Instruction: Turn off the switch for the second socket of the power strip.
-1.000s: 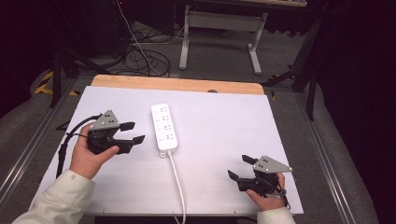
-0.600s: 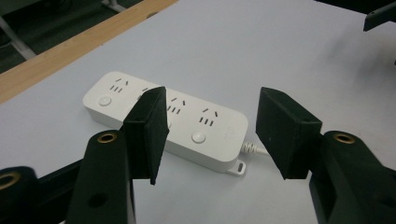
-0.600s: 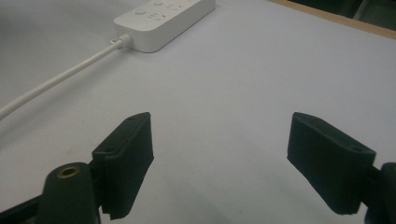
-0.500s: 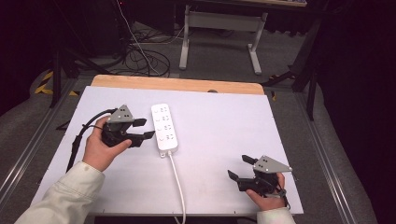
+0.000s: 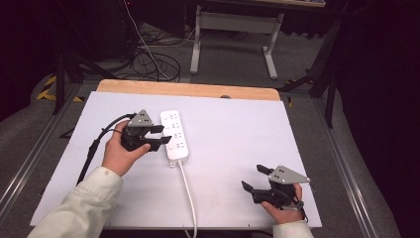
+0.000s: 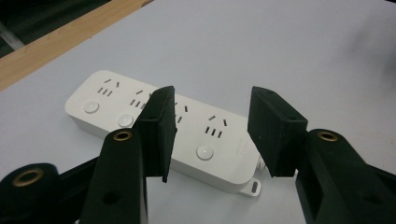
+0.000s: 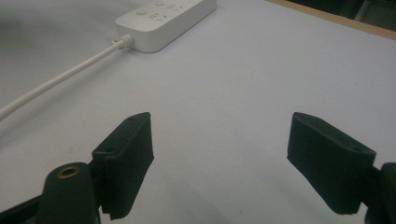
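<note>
White sheeting covers the table (image 5: 233, 163), with a strip of bare wood along its far edge and dark floor, cables and a metal stand beyond it. On the left half of the sheet lies a white power strip (image 5: 174, 135), long axis running away from the person, its white cord (image 5: 187, 193) trailing off the near edge. The left hand (image 5: 121, 153) reaches in from the bottom left in a pale sleeve (image 5: 79, 208), forearm angled up and to the right, wrist level, the left claw (image 5: 162, 136) pointing sideways at the strip's near half. Its jaws have just been closing and now stand at a middling width; in the left gripper view the left claw (image 6: 212, 128) frames the strip's cord end (image 6: 205, 140), with the pads above and on either side of the casing and not pressing on it, as far as can be told. The right hand (image 5: 282, 206) rests low at the near right corner, well apart from the strip, its right claw (image 5: 255, 178) aimed left and away across the sheet. In the right gripper view the right claw (image 7: 219, 163) has its jaws spread wide over bare sheet, the strip (image 7: 166, 21) and cord (image 7: 60, 74) lying far ahead.
</note>
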`<action>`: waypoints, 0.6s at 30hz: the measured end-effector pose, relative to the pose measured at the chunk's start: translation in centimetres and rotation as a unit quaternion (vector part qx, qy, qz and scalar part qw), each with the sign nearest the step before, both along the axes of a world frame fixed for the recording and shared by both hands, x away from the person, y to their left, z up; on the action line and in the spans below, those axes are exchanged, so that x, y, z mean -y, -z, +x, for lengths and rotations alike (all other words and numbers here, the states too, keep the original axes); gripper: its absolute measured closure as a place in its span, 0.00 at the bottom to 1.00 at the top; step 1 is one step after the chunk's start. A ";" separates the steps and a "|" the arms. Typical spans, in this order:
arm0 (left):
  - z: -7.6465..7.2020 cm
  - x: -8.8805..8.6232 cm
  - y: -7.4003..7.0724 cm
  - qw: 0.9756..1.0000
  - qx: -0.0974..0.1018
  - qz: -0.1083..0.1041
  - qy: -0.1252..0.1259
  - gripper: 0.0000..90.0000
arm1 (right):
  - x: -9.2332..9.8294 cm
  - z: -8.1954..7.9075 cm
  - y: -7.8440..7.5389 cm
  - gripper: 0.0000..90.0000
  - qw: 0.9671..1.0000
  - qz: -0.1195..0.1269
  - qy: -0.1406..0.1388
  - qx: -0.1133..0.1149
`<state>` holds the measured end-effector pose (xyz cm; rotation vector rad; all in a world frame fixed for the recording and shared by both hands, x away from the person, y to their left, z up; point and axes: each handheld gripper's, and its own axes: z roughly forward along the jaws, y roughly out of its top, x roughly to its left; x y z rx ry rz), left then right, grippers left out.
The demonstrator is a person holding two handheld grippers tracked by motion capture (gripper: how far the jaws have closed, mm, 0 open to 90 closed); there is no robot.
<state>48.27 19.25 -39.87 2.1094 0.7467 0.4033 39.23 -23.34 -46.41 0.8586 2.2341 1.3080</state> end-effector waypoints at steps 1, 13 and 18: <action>0.1 0.1 0.1 1.000 -0.002 0.000 0.001 0.58 | 0.0 0.0 0.0 0.25 1.000 0.000 0.000 0.000; 1.1 0.4 0.8 1.000 -0.008 -0.002 -0.011 0.72 | 0.0 0.0 0.0 0.25 1.000 0.001 0.000 -0.002; 1.7 0.2 1.3 0.999 -0.013 -0.008 -0.029 0.85 | 0.1 0.0 0.0 0.25 1.000 0.003 0.001 -0.001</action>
